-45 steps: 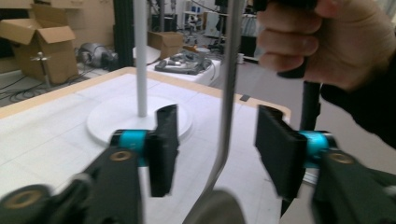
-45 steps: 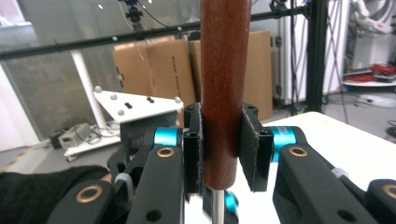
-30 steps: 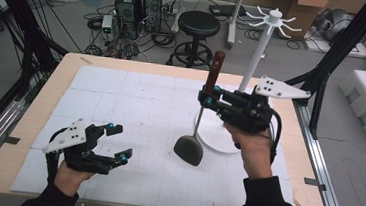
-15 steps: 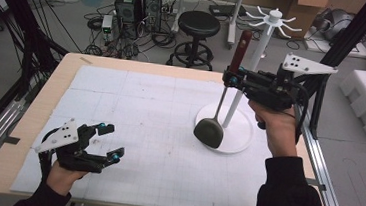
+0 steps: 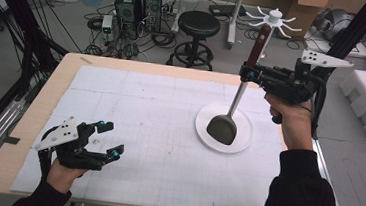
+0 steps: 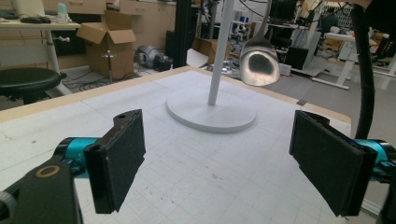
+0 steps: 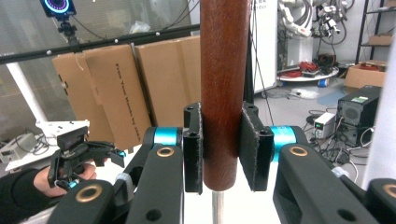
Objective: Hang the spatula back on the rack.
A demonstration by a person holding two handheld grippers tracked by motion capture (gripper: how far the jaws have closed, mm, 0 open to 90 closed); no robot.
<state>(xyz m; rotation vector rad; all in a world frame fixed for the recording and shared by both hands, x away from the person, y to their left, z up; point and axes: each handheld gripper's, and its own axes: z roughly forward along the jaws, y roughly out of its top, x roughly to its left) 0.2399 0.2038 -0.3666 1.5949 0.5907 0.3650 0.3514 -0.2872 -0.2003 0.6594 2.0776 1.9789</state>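
- Right gripper (image 5: 248,73) raised above the far right of the table, held level and pointing left, hand (image 5: 290,117) wrapped round its grip from below, dark sleeve running down to the near edge.
- Jaws clamped on the dark reddish-brown wooden handle of a long steel ladle (image 5: 236,100); in the right gripper view, both black pads pressed flat against the handle (image 7: 223,93).
- Ladle hanging nearly upright, tilted slightly, grey bowl low over the round white base plate of a stand (image 5: 245,141), whether touching or just above it not clear.
- Left gripper (image 5: 110,139) at the near left, low over the table, pointing right, hand (image 5: 62,172) beneath it.
- Its jaws spread wide with nothing between them; in the left gripper view, black pads (image 6: 119,161) well apart, ladle bowl and white stand pole ahead.
- White gridded mat (image 5: 145,114) covering a light wooden table (image 5: 27,134).
- Beyond the far edge: a black round stool (image 5: 197,26), black computer towers (image 5: 137,3) amid tangled cables on a grey floor, cardboard boxes (image 5: 305,1) far right.
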